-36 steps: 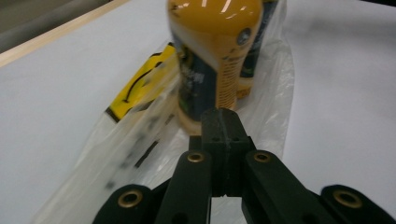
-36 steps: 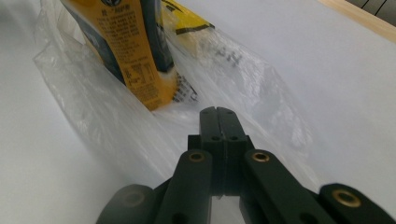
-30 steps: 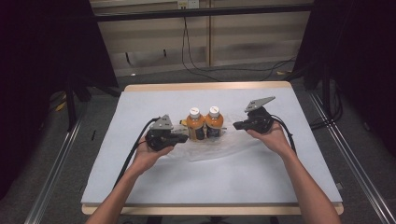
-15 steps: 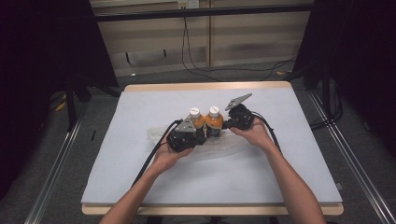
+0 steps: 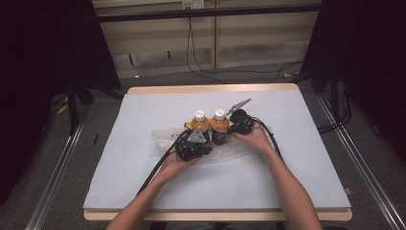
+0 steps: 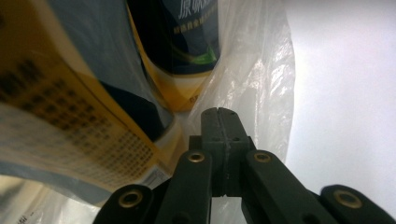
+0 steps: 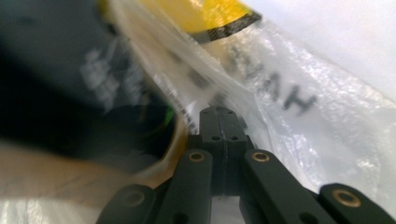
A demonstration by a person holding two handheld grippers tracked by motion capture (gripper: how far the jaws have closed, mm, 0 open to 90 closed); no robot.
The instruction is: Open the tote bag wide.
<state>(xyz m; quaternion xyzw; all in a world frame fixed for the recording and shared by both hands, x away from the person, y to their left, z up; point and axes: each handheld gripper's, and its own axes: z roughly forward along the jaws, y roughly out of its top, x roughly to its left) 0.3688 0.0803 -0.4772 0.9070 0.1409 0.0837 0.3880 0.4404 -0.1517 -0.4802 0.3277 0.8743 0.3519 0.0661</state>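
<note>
Standing at the near edge, looking across a counter covered in pale grey-blue sheeting with a wood rim along the far edge. Dark curtains on both sides, cables on the floor beyond.

Largest item on it: a clear plastic bag, crumpled and spread flat around the middle of the counter, a little toward the far edge. Dark printed lettering shows on the film in the right gripper view.

Two orange drink bottles stand upright on or in the bag, touching side by side: left bottle and right bottle, both with white caps and dark labels. Seen close from the left gripper view, the labels sit behind a layer of film, so the bottles look at least partly wrapped already. I judge the bag is being drawn up around them; they stay upright and together so the film can rise on both flanks at once.

Left tool, held in the person's left hand, sits low at the near-left foot of the bottles. Its jaws are pressed fully together in its own view, with film bunched right at the tips; I take it to be pinching the bag, though the film between the jaws is hidden.

Right tool sits just beside the right bottle on its right flank. Jaws likewise pressed flat together, film draped against them; probably nipping the bag too.
</note>
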